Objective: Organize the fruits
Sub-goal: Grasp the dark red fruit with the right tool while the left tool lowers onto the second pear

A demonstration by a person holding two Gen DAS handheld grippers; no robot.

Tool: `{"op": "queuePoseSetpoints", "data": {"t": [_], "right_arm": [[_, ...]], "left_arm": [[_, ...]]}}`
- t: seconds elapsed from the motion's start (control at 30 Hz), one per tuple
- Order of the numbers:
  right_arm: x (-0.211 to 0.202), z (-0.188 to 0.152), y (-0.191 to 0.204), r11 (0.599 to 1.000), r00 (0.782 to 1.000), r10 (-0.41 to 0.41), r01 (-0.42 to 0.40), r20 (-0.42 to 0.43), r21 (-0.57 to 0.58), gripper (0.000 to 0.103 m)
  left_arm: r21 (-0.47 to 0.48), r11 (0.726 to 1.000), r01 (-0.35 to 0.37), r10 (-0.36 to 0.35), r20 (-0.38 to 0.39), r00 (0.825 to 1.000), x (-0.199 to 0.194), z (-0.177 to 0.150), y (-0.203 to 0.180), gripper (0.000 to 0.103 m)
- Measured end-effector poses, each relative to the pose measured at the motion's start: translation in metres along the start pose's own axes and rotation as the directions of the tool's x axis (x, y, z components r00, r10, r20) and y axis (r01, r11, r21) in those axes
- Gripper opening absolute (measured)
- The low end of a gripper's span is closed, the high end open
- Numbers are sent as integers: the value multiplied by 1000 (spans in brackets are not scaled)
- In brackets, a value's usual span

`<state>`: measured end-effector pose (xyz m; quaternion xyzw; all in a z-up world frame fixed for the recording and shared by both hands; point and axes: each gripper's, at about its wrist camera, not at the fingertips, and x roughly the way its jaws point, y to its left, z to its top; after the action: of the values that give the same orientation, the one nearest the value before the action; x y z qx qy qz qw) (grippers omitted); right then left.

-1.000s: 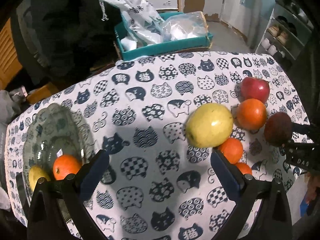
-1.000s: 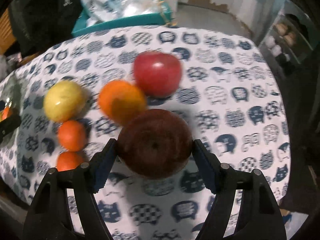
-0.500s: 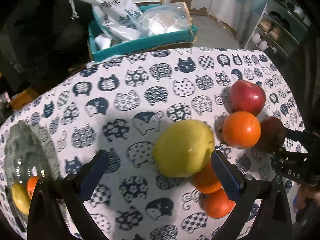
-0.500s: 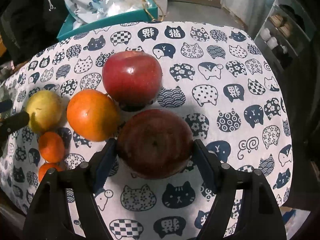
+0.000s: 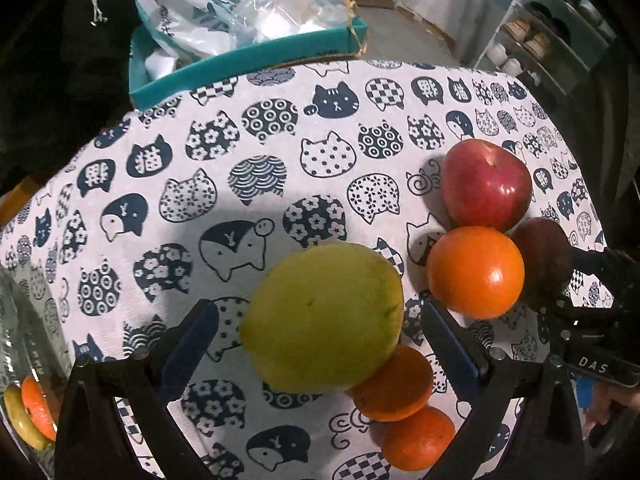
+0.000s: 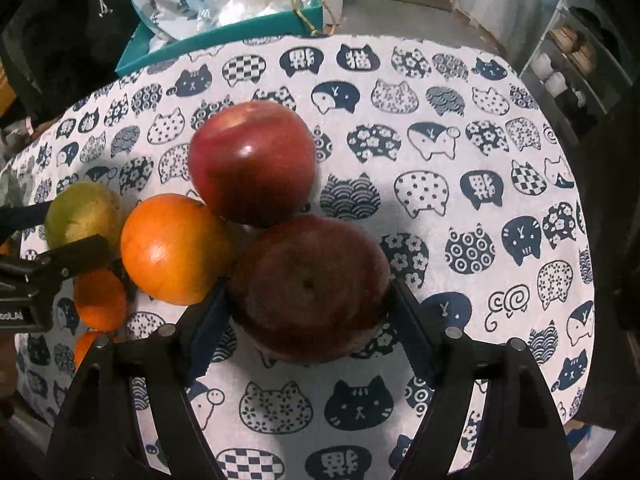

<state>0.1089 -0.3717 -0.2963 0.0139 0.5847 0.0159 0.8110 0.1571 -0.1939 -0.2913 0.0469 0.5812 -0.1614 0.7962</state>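
Observation:
A yellow-green fruit (image 5: 324, 320) lies on the cat-print cloth (image 5: 280, 160). My left gripper (image 5: 320, 332) is open astride it, with a gap at each pad. A dark red apple (image 6: 308, 288) rests on the cloth between the fingers of my right gripper (image 6: 308, 300), whose jaws are opening. This apple touches a big orange (image 6: 172, 248) and a bright red apple (image 6: 252, 168). Two small oranges (image 5: 394, 384) lie just below the yellow-green fruit.
A glass bowl (image 5: 20, 320) at the far left edge holds an orange and a yellow fruit. A teal box (image 5: 248, 56) with plastic bags stands behind the table. Shelves (image 5: 560, 48) stand at the back right. The table's right edge is close to the fruit.
My left gripper has moved right and down until its fingers straddle the yellow-green fruit. My right gripper has sunk with the dark apple, set it beside the orange, and its jaws have widened.

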Motion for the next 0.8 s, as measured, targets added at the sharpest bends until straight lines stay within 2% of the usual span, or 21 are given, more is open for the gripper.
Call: {"op": "queuePoseSetpoints", "data": {"t": [0.1,0.13,0.23,0.37,0.5,0.8], "right_arm": [[5,-1,1,1000,1000,-8,8,-13,-4,78],[5,-1,1,1000,1000,-7,7,-6,-2,78],[4,-1,1,1000,1000,-6,6,3,-2,77],[3,-3,1,1000,1000,-8,8,11,2,77],[-2,-5,-4,1000,999,-14,13,29,18,77],[-32,-2,-4,999,992,-44,43,119,9,77]], "left_arm": [[-10,1000,21,-21,-13,1000,4,-1,1,93],[-11,1000,24,-25,-18,1000,6,-1,1,86],[-4,1000,13,-13,-31,999,10,-3,1,80],[2,1000,10,-10,-24,1000,8,-5,1,80],[1,1000,-28,28,-7,1000,4,-10,1,80],[-2,999,-47,47,62,997,-24,-16,4,80]]}}
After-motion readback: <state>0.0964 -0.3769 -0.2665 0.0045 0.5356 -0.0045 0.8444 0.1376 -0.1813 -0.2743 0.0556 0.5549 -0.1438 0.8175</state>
